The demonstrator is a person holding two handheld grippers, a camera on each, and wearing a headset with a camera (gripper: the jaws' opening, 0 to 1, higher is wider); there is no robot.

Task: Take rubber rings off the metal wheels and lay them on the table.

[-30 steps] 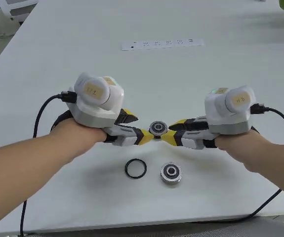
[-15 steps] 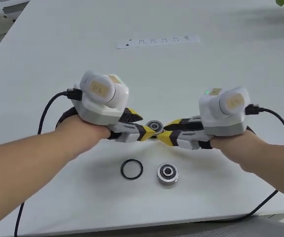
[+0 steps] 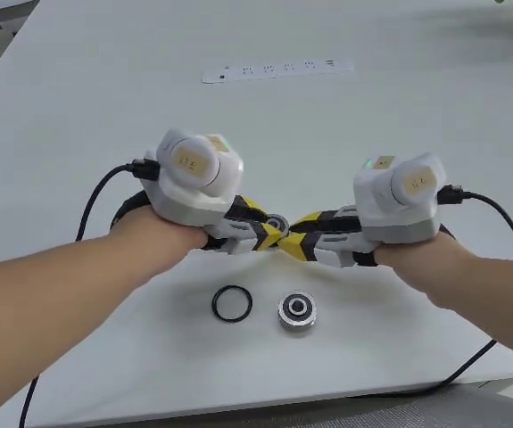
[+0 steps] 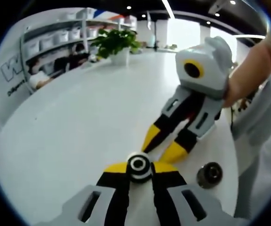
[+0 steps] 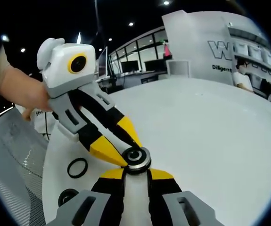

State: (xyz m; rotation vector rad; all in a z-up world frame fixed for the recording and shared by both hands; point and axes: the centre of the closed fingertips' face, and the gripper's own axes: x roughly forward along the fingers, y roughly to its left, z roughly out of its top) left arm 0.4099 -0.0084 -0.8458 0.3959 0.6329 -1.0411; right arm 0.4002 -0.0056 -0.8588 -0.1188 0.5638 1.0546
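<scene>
A small metal wheel [image 4: 138, 162] with a black rubber ring around it is held above the table, and my left gripper [image 4: 139, 168] is shut on it. In the head view this wheel [image 3: 278, 223] peeks out between the two yellow-tipped grippers. My right gripper [image 5: 136, 174] faces the left gripper [image 5: 123, 149] tip to tip. Its jaws stand a little apart at the wheel's [image 5: 136, 159] edge. On the table below lie a loose black rubber ring [image 3: 232, 303] and a second metal wheel [image 3: 297, 310], side by side.
A white power strip [image 3: 278, 69] lies far back on the white table [image 3: 399, 116]. Black cables [image 3: 95, 209] trail from both grippers toward the table's near edge. A potted plant [image 4: 114, 40] stands at a far corner.
The two grippers have closed in on each other, so the held wheel is now mostly hidden between their tips. The ring and the wheel on the table have not moved.
</scene>
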